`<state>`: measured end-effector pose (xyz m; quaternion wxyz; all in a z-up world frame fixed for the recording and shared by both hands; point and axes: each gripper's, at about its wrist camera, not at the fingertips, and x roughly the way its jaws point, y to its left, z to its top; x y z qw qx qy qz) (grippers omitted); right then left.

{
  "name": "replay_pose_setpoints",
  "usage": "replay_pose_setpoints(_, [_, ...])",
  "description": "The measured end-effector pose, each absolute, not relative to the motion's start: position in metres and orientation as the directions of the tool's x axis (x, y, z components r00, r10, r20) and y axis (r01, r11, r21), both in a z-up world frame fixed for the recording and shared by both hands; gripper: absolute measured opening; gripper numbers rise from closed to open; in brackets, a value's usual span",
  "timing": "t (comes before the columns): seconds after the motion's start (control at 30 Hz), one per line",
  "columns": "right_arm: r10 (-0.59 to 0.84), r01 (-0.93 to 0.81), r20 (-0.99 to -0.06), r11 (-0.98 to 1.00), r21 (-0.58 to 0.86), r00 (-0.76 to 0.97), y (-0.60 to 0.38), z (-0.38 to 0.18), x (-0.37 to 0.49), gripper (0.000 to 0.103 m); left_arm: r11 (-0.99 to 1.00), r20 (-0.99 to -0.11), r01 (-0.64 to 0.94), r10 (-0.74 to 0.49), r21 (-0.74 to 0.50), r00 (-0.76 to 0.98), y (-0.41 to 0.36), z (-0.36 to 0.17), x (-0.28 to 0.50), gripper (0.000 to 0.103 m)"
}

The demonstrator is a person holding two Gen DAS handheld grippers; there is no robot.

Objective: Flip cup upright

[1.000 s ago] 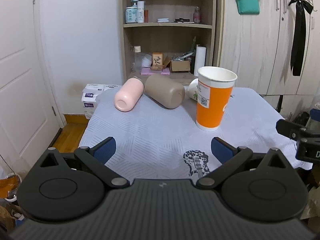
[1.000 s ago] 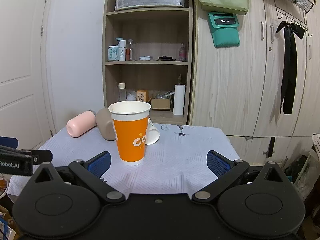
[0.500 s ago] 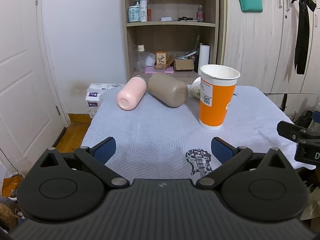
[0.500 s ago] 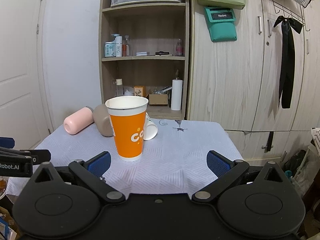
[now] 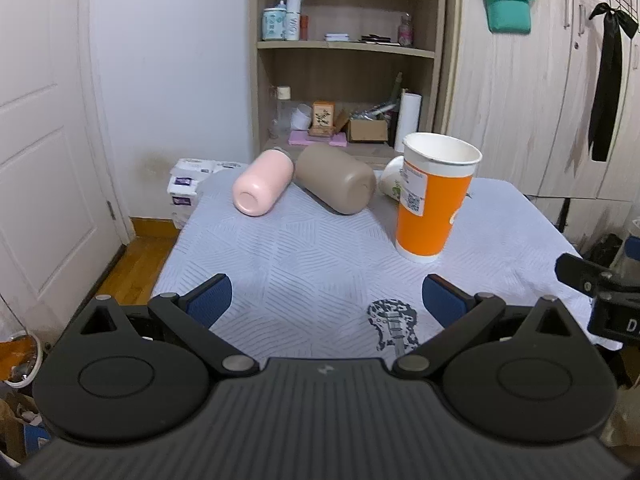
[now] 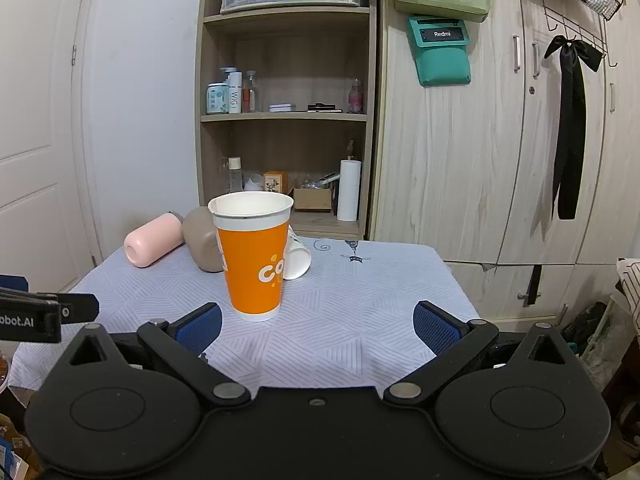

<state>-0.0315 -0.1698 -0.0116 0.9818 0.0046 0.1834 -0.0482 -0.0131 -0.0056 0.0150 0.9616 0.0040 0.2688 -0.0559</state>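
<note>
- Cup [image 5: 434,204] stands upright on the surface [image 5: 312,264], orange, mouth up, near its middle.
- My left claw [image 5: 326,300] gapes wide, holding nothing.
- My right claw [image 6: 316,322] likewise, short of the cup.

A lived-in room of a home is showing here. An open wooden shelf unit [image 6: 286,120] is holding toiletry bottles [image 6: 230,92], a paper towel roll [image 6: 349,190] and small boxes. Pale wood wardrobe doors [image 6: 460,160] are standing beside it, with a black ribbon [image 6: 572,128] hanging from a hook. A patterned cloth is covering the bench [image 6: 360,312], and a white panelled door [image 5: 36,140] is closing the left side.
</note>
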Motion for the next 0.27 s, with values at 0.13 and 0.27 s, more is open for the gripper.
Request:
replay_pose_setpoints(0.13, [-0.094,0.098,-0.361,0.995,-0.009,0.928,-0.1698,-0.0115,-0.0317,0.103,0.994,-0.508,0.107,-0.095,-0.005,0.856,-0.0067,0.0169,-0.0167,0.103])
replay_pose_setpoints(0.27, [-0.097,0.101,-0.360,0.995,-0.009,0.928,-0.1697,-0.0111,-0.0322,0.103,0.994,-0.502,0.111,-0.101,-0.009,0.859,-0.0070,0.0200,-0.0196,0.103])
